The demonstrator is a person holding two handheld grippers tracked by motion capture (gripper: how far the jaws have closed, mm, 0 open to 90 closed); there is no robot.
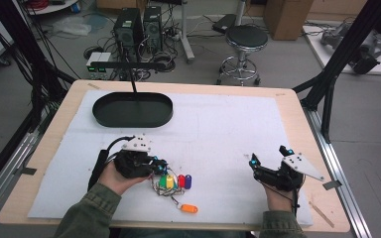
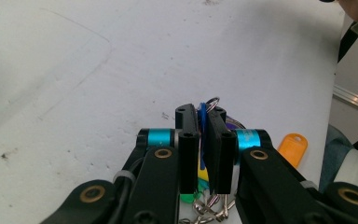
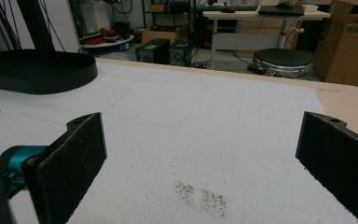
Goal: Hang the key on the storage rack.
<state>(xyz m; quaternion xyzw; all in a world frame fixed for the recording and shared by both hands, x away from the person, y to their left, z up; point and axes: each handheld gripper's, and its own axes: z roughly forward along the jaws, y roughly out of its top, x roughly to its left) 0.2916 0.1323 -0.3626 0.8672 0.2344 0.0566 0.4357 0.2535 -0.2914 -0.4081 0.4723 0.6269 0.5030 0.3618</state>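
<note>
A bunch of coloured key tags [image 1: 174,181] on metal rings sits at the front middle of the white mat [image 1: 218,129]. Green, yellow, red and purple tags are grouped together. An orange tag [image 1: 189,208] trails nearer the front edge. My left gripper [image 1: 161,166] is at the bunch's left side. In the left gripper view its jaws [image 2: 205,114] are shut on a thin blue tag [image 2: 203,116], with rings and a green tag below and the orange tag [image 2: 292,148] to the right. My right gripper [image 1: 268,154] rests at the front right, open [image 3: 203,121], with nothing between its pads.
A black oval tray [image 1: 132,110] stands at the back left of the mat, with a thin black post rising from it; the tray [image 3: 37,70] also appears far left in the right gripper view. Beyond the table are a stool [image 1: 246,39], computer towers and cables.
</note>
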